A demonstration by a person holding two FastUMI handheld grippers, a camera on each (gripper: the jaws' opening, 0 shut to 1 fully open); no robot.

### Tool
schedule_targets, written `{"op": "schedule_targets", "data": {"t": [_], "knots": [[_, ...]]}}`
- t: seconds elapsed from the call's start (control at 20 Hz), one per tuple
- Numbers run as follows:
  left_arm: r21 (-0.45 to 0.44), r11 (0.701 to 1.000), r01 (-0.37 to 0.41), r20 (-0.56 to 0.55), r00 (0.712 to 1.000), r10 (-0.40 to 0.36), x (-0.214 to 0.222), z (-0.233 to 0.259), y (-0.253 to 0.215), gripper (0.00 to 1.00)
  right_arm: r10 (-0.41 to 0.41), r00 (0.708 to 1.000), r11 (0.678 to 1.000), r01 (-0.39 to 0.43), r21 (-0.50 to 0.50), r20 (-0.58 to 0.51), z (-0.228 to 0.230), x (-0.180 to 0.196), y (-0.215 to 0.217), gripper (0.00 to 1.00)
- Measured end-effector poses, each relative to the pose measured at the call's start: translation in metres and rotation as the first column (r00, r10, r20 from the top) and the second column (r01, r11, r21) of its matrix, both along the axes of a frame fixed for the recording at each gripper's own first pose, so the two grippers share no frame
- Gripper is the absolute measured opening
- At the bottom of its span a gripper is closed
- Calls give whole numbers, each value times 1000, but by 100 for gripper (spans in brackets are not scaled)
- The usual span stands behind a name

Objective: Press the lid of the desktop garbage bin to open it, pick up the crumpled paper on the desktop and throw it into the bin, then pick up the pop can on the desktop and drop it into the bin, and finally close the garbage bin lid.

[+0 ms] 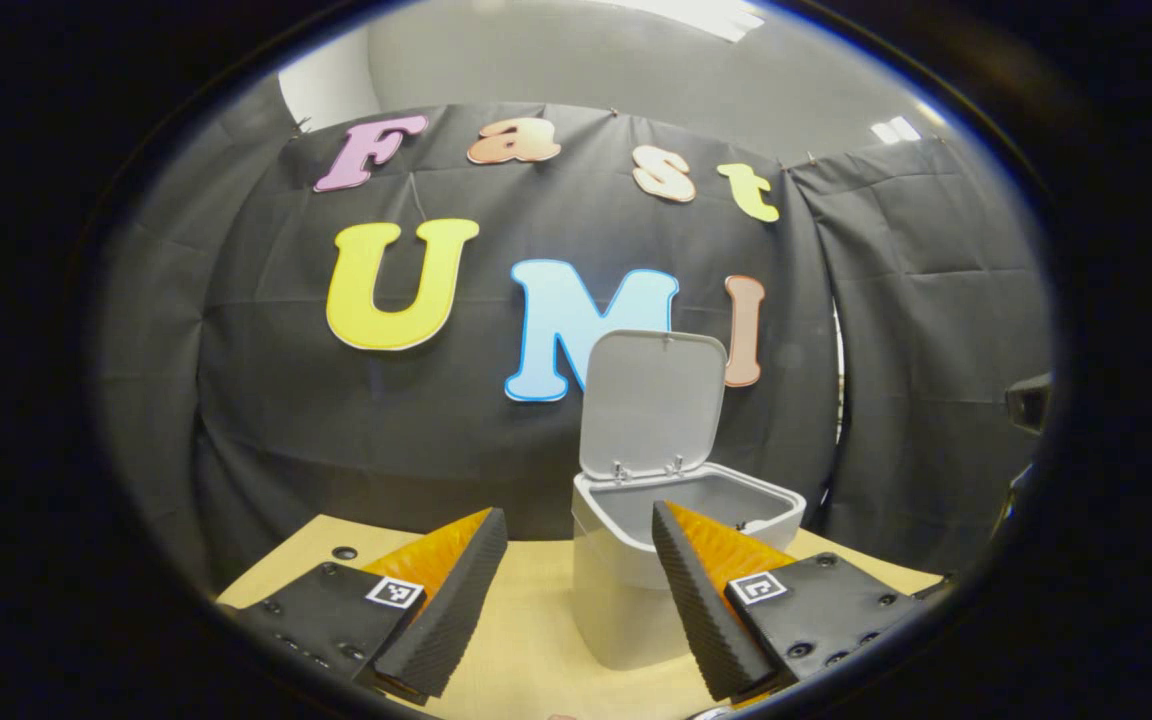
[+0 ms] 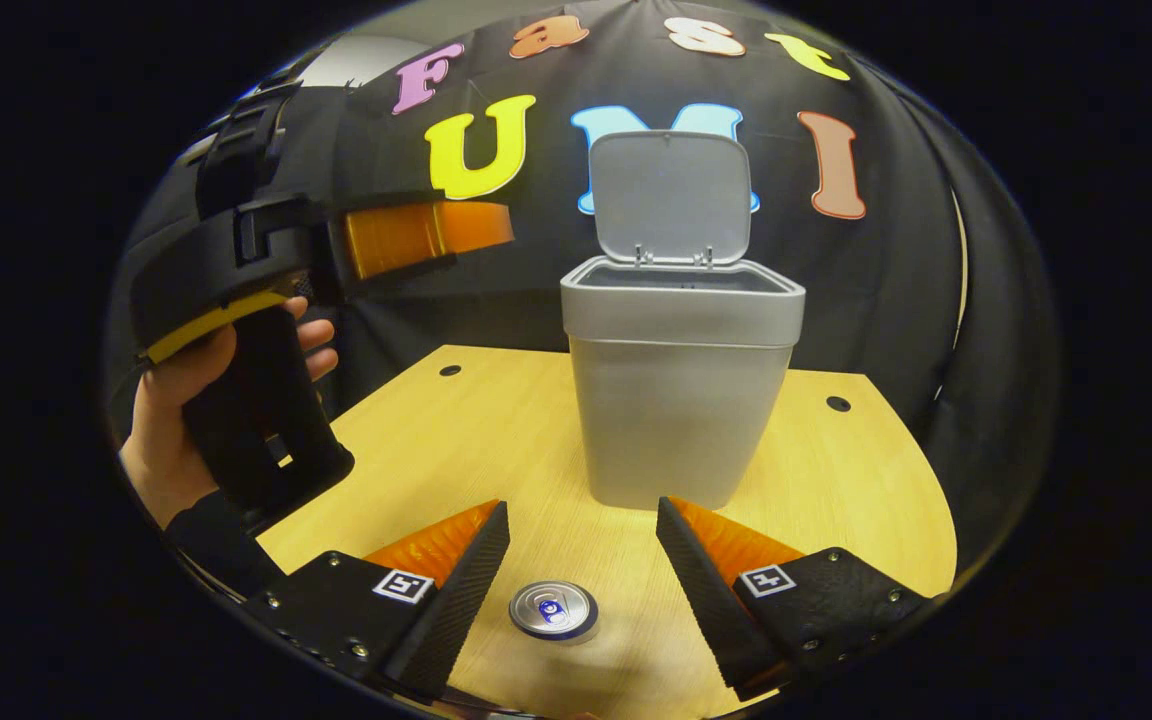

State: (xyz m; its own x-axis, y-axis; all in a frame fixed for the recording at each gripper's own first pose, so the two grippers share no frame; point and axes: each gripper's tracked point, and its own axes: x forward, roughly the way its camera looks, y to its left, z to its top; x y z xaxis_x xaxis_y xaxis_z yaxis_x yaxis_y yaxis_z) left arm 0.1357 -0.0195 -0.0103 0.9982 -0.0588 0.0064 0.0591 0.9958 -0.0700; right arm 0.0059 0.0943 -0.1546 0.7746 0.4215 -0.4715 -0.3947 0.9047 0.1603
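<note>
**A:** Eyes on the garbage bin (image 2: 681,400) first: it stands upright on the wooden desktop (image 2: 866,480), toward the back, in front of the black cloth wall (image 2: 916,300). Its lid (image 2: 671,195) is swung up on the rear hinges, nearly vertical, and the mouth is wide open.

**B:** Same from the left gripper view: bin (image 1: 626,590) close ahead, lid (image 1: 651,400) raised, grey inner wall showing. I cannot see down to the bottom, so I can't tell what lies inside.

**A:** And the pop can (image 2: 553,609)?

**B:** Standing on end on the desktop, nearer than the bin, top and pull tab facing up. In the right gripper view it sits right between the two fingers of the right gripper (image 2: 581,560), low in the frame.

**A:** Touching?

**B:** No. The right gripper's jaws are spread wide, a clear gap on each side of the can. Nothing held.

**A:** The left gripper (image 1: 576,570)?

**B:** Also spread apart and empty, raised above the desktop (image 1: 536,650), with the bin's near edge showing between its fingers. From the right gripper view you see it off to the left, up high, a hand (image 2: 176,420) wrapped round its handle, one finger (image 2: 426,232) pointing toward the bin.

**A:** Anything else?

**B:** Small dark holes in the desktop beside the bin.
</note>
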Motion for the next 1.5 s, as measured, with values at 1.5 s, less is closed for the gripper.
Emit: {"op": "schedule_targets", "data": {"t": [1.5], "knots": [[-8,999,-34,-72,997,33,-32,-30,30,95,51,913,992,-92,-84,-406,-93,-34,21,96]]}}
